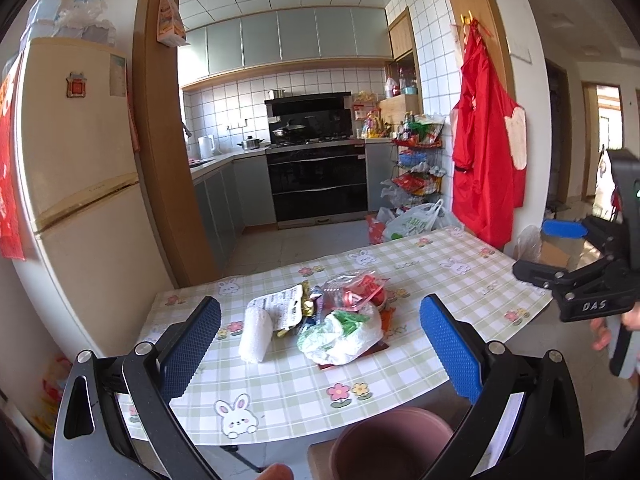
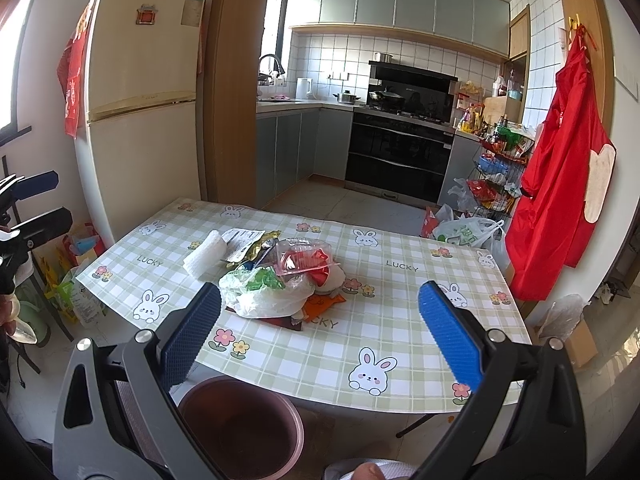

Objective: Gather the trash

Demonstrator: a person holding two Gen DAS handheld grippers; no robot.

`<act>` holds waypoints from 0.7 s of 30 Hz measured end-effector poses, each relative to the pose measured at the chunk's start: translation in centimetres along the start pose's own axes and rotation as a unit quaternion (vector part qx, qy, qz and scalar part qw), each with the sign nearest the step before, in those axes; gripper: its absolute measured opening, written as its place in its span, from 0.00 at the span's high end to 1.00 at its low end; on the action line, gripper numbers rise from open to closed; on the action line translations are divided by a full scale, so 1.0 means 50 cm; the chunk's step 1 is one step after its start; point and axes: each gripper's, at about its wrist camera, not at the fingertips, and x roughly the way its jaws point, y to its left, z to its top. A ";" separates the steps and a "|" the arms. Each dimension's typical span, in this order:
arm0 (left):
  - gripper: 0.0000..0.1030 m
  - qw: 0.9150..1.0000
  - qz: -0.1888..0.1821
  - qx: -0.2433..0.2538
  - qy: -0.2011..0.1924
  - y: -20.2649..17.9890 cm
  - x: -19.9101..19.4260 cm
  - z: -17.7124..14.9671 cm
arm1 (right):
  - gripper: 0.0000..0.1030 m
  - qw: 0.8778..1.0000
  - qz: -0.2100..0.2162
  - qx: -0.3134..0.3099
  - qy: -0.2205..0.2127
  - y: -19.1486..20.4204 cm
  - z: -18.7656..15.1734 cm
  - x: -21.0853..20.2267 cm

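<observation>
A heap of trash lies mid-table: a white foam roll point(image 1: 255, 334) point(image 2: 205, 255), a printed paper wrapper point(image 1: 280, 307) point(image 2: 242, 240), a crumpled white and green plastic bag point(image 1: 342, 336) point(image 2: 266, 292), and a clear plastic box with red inside point(image 1: 356, 290) point(image 2: 304, 258). A brown-pink bin point(image 1: 390, 444) point(image 2: 240, 426) stands below the table's near edge. My left gripper point(image 1: 320, 350) is open, held back from the heap. My right gripper point(image 2: 320, 334) is open too, nothing between its pads.
The table point(image 1: 460, 280) point(image 2: 420, 292) wears a green checked cloth with rabbits. A fridge point(image 1: 80, 200) point(image 2: 140, 100) stands at the left. A red apron point(image 1: 486, 168) point(image 2: 560, 184) hangs on the right wall, with bags point(image 1: 412, 222) point(image 2: 466, 232) on the floor beyond the table.
</observation>
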 end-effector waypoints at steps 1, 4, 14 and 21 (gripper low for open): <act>0.05 1.000 -0.006 -0.005 -0.002 0.004 -0.001 -0.001 | 0.05 1.000 0.004 0.002 -0.002 0.001 -0.003 0.002; 0.05 1.000 -0.016 0.006 -0.002 0.006 0.006 -0.009 | 0.05 1.000 0.015 0.017 -0.003 -0.001 -0.014 0.013; 0.05 0.998 -0.013 -0.018 0.061 0.029 0.083 -0.116 | 0.05 0.989 0.063 0.130 -0.018 -0.016 -0.117 0.085; 0.05 0.992 -0.027 -0.043 0.113 0.045 0.156 -0.185 | 0.05 0.988 0.058 0.143 0.025 -0.023 -0.174 0.158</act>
